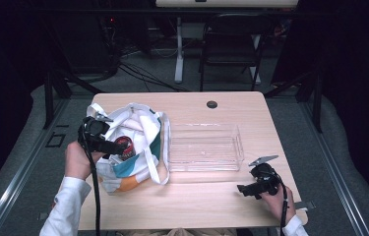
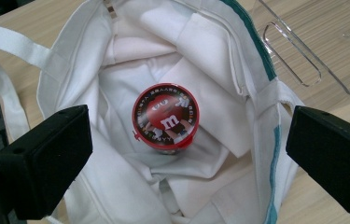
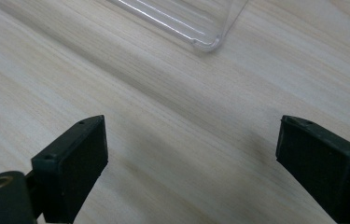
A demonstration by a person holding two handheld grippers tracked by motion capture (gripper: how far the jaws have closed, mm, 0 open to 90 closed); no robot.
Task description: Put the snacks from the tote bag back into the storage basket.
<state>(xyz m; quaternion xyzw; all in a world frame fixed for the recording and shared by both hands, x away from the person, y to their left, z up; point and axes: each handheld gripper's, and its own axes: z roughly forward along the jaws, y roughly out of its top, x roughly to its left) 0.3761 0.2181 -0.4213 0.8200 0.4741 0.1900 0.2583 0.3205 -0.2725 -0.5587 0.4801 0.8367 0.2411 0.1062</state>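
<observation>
At the left of the high view, the left tongs (image 1: 104,142) hang over the mouth of a white tote bag (image 1: 138,118). In the left gripper view their 2 jaws stand spread wide on either side of a red round candy tub (image 2: 165,118), which lies at the centre of the frame on the bag's white lining, touching neither jaw. A clear plastic tray (image 1: 204,129) sits just right of the bag, mid-table (image 1: 192,206). At lower right, the right tongs (image 1: 247,189) rest spread above bare wood, pinching nothing.
</observation>
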